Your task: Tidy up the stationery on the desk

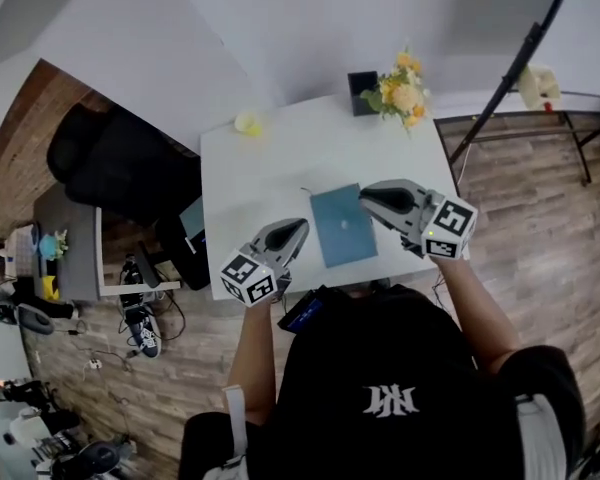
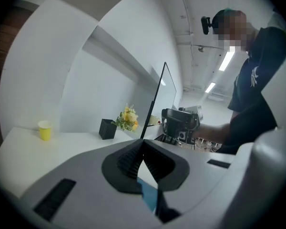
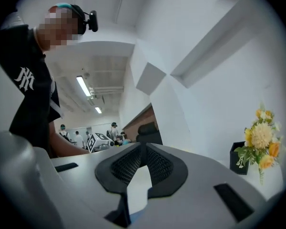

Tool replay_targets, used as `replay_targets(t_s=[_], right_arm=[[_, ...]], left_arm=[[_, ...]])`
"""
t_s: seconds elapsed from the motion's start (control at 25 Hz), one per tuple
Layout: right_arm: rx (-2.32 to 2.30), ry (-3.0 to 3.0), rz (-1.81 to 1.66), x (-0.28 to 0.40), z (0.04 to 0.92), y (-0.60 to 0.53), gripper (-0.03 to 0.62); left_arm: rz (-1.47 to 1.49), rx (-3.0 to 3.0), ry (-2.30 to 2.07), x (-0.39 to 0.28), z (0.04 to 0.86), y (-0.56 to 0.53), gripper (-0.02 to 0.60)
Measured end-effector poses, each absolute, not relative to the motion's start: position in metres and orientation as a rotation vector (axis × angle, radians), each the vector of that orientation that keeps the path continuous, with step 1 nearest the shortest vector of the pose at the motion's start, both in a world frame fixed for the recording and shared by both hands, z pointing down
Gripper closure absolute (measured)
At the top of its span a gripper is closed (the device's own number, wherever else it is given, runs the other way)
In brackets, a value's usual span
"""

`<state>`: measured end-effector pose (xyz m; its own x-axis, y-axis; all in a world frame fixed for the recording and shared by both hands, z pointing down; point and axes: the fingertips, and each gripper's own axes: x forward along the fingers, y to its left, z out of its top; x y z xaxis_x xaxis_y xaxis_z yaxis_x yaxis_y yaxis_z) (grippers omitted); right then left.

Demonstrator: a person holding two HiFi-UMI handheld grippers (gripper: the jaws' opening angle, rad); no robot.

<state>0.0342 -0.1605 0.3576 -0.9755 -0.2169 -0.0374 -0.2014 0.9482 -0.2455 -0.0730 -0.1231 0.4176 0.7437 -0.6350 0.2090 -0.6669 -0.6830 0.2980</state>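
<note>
Desk [image 1: 230,183], white, seen from above. Blue notebook [image 1: 343,226] lies flat near the front edge, between the two grippers and touched by neither. At the far edge stands a black pen holder [image 1: 362,93] with a bunch of yellow flowers [image 1: 405,90] just beside it. Yellow cup [image 1: 248,123] sits at the far left corner, well apart from them.

Left gripper [image 1: 300,226] is held above the desk, left of the notebook. Its fingers [image 2: 128,159] meet at the tips with nothing between them; a strip of the blue cover shows through the gap lower down.

Right gripper [image 1: 365,198] is held above the notebook's right side, pointing roughly level. Its fingers [image 3: 126,166] are also closed tip to tip, empty.

Black office chair [image 1: 120,163] stands left of the desk.
</note>
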Motion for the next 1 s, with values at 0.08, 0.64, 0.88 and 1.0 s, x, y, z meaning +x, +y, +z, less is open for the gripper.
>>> replay_targets(t_s=[0.08,0.64,0.88,1.0], right_arm=[[-0.29,3.023,-0.355,0.038,0.355,-0.149,0.539],[-0.011,2.91,-0.354,0.027,0.355,-0.057,0.545],[-0.053,2.995,-0.292,0.02,0.346,0.012,0.545],[-0.119,2.994,-0.297,0.015,0.338,0.048,0.545]], left_arm=[[0.095,2.61,-1.001,-0.073,0.403,-0.107,0.578],[0.026,2.58,-1.036,-0.103,0.364,-0.015,0.578],[-0.015,2.629,-0.893,-0.096,0.373,0.038,0.578],[-0.05,2.629,-0.848,-0.097,0.378,0.078,0.578]])
